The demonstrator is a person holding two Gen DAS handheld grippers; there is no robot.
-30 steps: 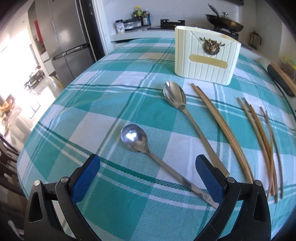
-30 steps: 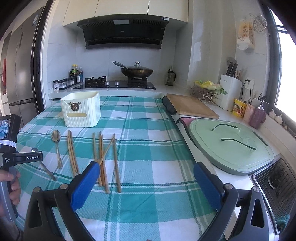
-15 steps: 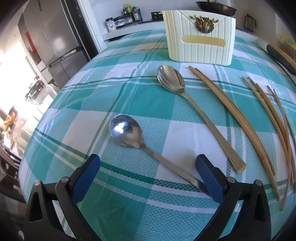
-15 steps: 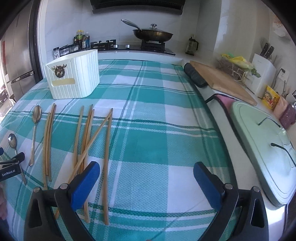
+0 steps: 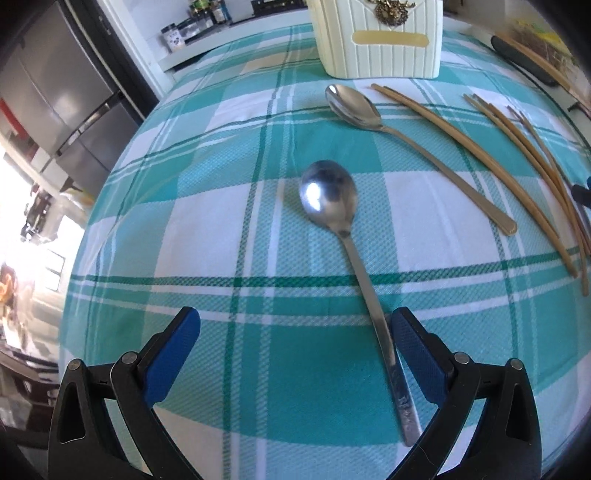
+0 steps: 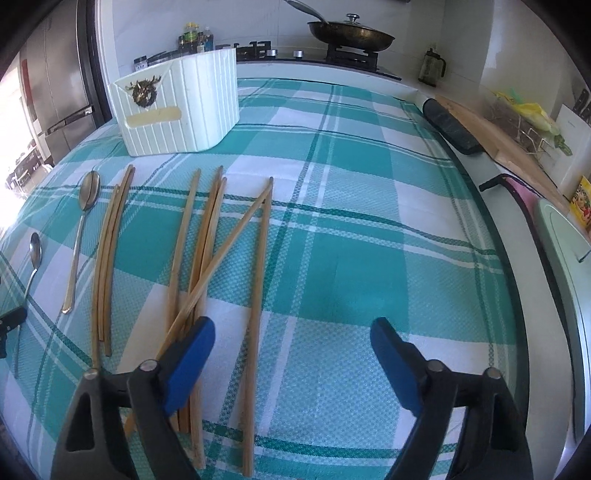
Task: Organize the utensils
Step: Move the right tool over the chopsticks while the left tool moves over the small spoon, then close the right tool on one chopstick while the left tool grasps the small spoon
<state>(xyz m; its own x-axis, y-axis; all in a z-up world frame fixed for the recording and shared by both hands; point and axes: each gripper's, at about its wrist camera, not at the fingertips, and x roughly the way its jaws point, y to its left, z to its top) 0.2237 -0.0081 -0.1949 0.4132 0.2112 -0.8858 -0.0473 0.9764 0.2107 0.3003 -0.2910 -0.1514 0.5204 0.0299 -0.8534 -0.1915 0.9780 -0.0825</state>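
A silver spoon (image 5: pixel 330 201) lies on the teal plaid tablecloth (image 5: pixel 207 229). My left gripper (image 5: pixel 295 325) is open low over it, and the handle runs just inside the right fingertip (image 5: pixel 406 332). A longer gold-handled spoon (image 5: pixel 354 107) and several wooden chopsticks (image 5: pixel 480 155) lie to the right. The cream utensil holder (image 5: pixel 380 40) stands at the far side. My right gripper (image 6: pixel 291 336) is open low over the near ends of the chopsticks (image 6: pixel 207 243); one chopstick (image 6: pixel 258 280) lies between its fingers. Both spoons (image 6: pixel 86 192) show at the left there.
The holder (image 6: pixel 177 107) stands at the back left in the right wrist view. A dark roll (image 6: pixel 450 125), a cutting board and a green lid (image 6: pixel 569 258) lie past the table's right edge. A stove with a wok (image 6: pixel 351 35) is behind. A fridge (image 5: pixel 55 99) stands left.
Both grippers have moved forward and down toward the table. The left one now has the silver spoon's handle between its fingers. The right one has come in over the chopstick ends.
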